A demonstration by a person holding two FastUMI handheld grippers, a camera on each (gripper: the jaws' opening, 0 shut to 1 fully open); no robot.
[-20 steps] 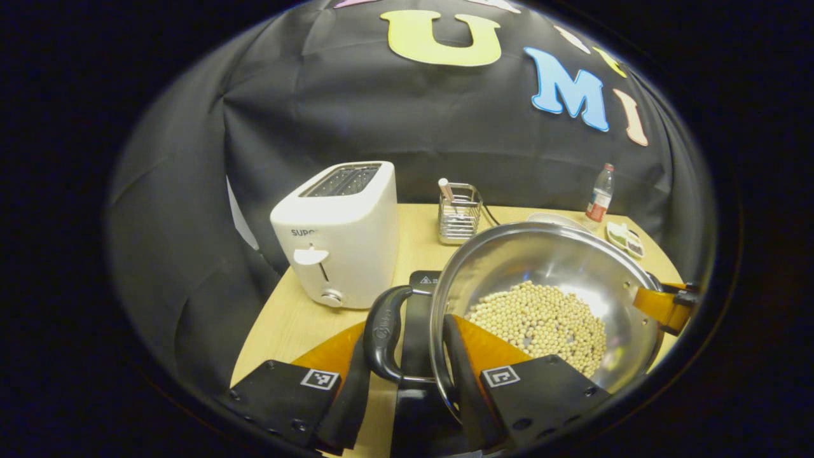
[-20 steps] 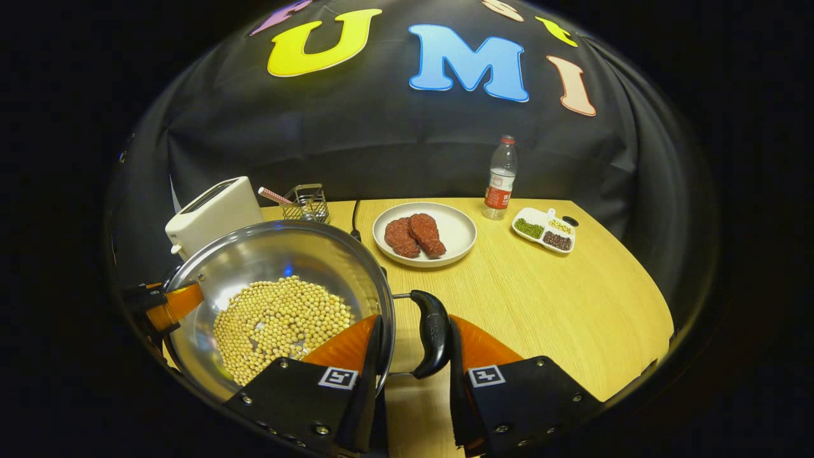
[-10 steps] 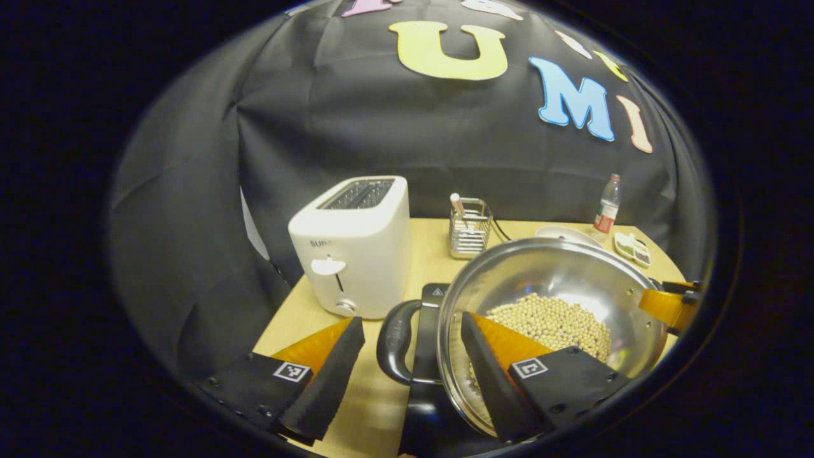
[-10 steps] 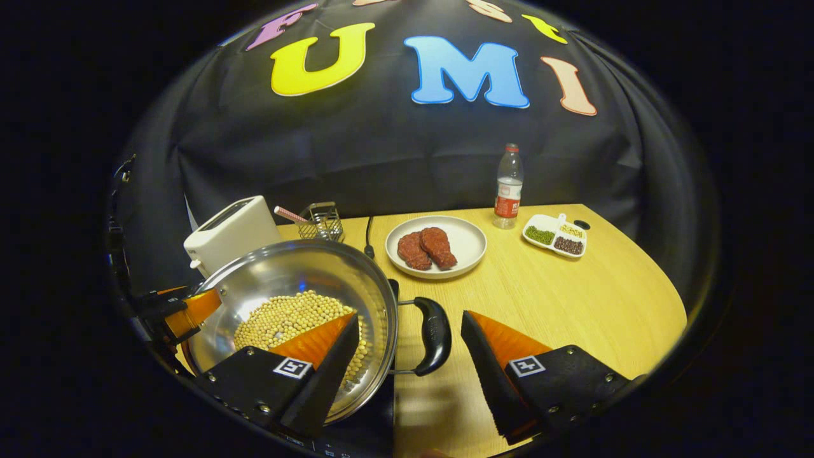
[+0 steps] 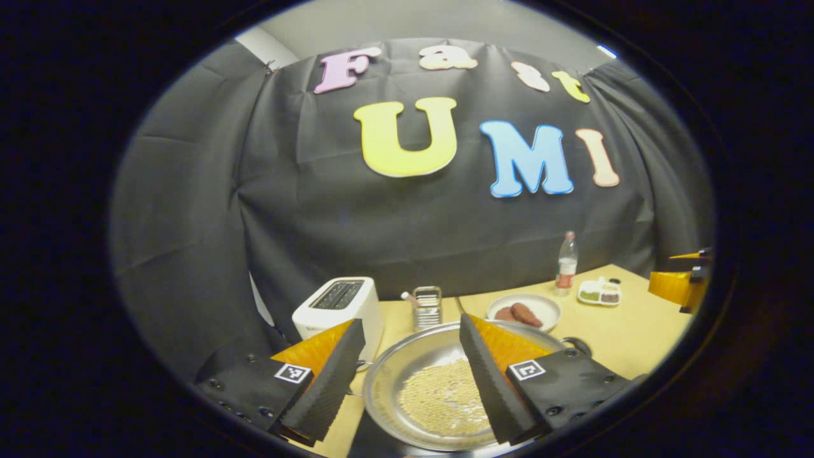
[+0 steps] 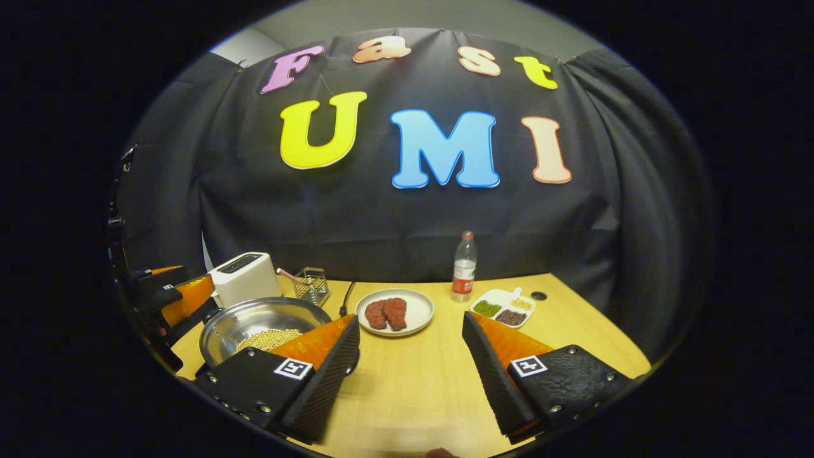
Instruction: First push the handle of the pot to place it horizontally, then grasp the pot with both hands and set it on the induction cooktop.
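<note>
The steel pot (image 5: 394, 388) holds pale beans and rests on the dark induction cooktop (image 5: 367, 442), of which a strip shows under its near rim. One black side handle (image 5: 575, 345) pokes out at the pot's right. My left gripper (image 5: 410, 321) hovers open above and behind the pot, touching nothing. In the right gripper view the pot (image 6: 254, 318) lies low at the left, and my right gripper (image 6: 410, 317) is open over bare table to its right. The left gripper (image 6: 172, 299) hangs beside the pot's far side.
A white toaster (image 5: 337, 305) and a wire utensil holder (image 5: 427, 304) stand behind the pot. A plate with two pieces of meat (image 6: 394, 312), a water bottle (image 6: 464, 267) and a small divided dish (image 6: 502, 308) sit toward the back of the wooden table (image 6: 572, 337).
Both grippers opened, let go of the pot's side handles, and drew back and up. The pot stays on the cooktop and now looks smaller and lower in both views.
</note>
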